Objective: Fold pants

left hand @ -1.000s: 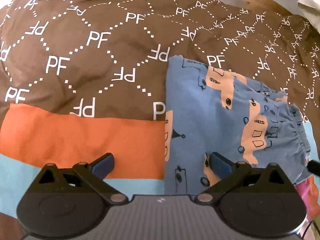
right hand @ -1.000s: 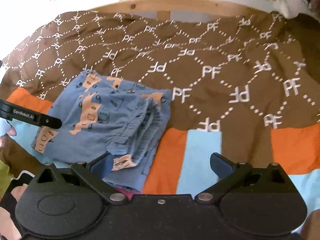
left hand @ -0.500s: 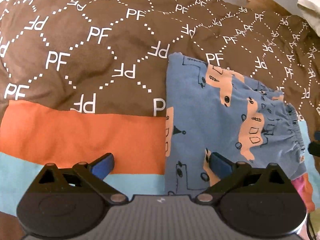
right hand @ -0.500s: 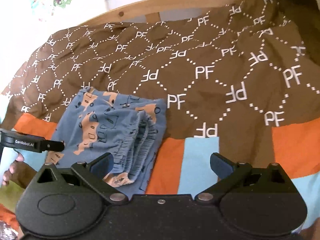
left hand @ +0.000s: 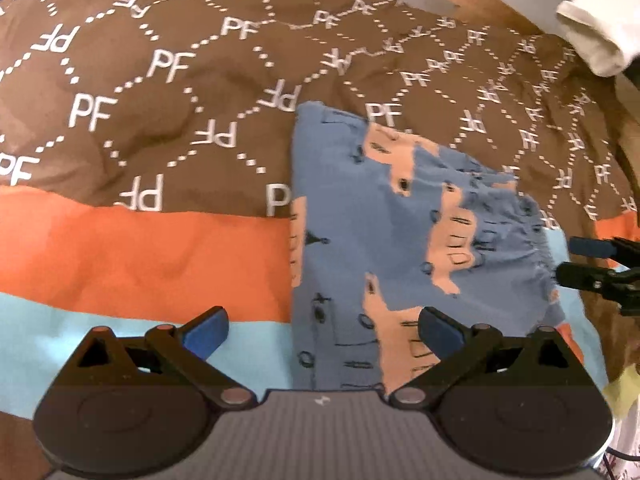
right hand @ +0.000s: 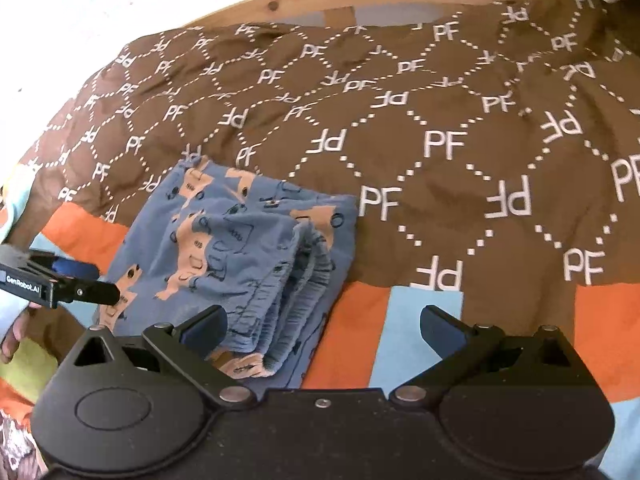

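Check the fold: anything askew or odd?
Mostly tidy. The pants lie folded on the blanket, but the waistband layers fan apart at the right edge instead of stacking flush. Both hand-held grippers are open and off the cloth.

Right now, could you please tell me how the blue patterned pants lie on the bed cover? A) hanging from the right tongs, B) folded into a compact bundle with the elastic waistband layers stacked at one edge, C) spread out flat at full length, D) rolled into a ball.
B: the pants lie folded on the bed cover, waistband layers stacked, and both open tongs hold nothing.
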